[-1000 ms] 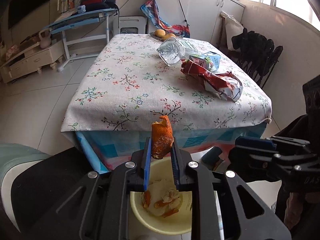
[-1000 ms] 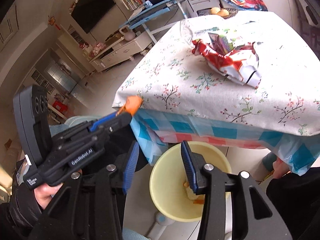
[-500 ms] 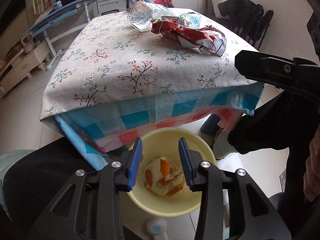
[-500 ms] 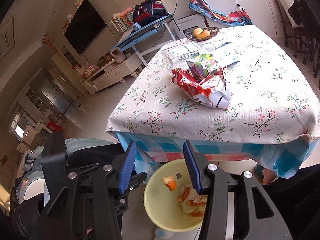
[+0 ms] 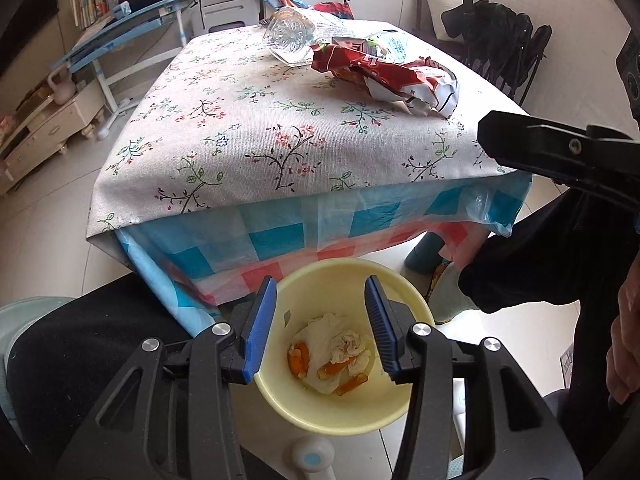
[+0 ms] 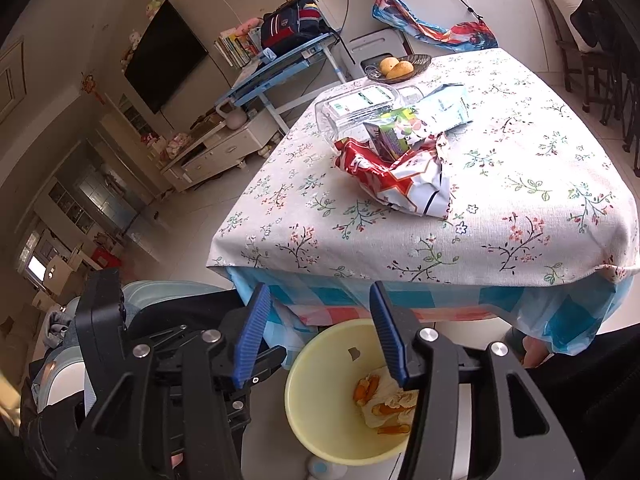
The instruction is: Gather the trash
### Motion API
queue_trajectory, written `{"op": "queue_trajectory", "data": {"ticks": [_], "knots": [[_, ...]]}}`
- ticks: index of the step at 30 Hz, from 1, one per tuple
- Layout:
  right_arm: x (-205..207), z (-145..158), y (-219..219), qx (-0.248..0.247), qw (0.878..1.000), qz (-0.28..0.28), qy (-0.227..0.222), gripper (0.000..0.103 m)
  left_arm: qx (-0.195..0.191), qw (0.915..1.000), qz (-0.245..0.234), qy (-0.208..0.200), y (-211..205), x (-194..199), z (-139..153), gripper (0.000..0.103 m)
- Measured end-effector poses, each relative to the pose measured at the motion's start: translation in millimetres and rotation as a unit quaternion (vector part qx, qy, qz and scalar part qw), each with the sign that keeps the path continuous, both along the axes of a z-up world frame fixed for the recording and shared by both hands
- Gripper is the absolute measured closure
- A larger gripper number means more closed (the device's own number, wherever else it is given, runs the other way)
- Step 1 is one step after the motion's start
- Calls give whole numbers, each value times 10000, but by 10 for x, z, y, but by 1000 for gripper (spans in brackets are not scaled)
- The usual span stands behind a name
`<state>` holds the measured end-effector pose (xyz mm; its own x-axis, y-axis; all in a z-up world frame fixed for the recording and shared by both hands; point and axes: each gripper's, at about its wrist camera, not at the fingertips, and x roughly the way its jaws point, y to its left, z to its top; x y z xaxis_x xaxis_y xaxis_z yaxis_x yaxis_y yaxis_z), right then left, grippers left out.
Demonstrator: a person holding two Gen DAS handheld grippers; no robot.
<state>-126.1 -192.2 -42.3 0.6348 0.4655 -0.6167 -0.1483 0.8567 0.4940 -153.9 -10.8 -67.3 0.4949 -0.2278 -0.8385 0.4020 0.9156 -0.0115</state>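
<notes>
My left gripper (image 5: pixel 320 283) hangs over a yellow bin (image 5: pixel 340 420) on the floor, its jaws opening with nothing between them. In the bin lie orange peels (image 5: pixel 298 360) and a crumpled tissue (image 5: pixel 344 344). My right gripper (image 6: pixel 319 287) hovers beside it over the same bin (image 6: pixel 320 420), jaws also opening and empty. On the floral-cloth table (image 5: pixel 240 140) rest a crumpled red snack wrapper (image 5: pixel 384 76), a clear plastic bottle (image 5: pixel 290 38), a green carton (image 6: pixel 394 134) and a pale blue packet (image 6: pixel 444 106).
A dish of fruit (image 6: pixel 400 68) stands at the table's far edge. The chequered cloth hangs down just behind the bin. A person's dark-trousered legs flank the bin. Dark chairs (image 5: pixel 500 40) stand to the table's right, a blue desk (image 5: pixel 132 12) and a TV cabinet to its left.
The left gripper let go of the orange peel, which fell into the bin, and its jaws spread. Both views tipped to show the bin and the table's near edge.
</notes>
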Motion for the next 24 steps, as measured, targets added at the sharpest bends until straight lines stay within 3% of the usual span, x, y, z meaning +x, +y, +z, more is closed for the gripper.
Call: {"op": "queue_trajectory", "data": {"ticks": [24], "knots": [[11, -28, -15, -29, 10000, -38, -2, 46, 67, 9998, 148, -101, 34, 20, 6, 44]]}}
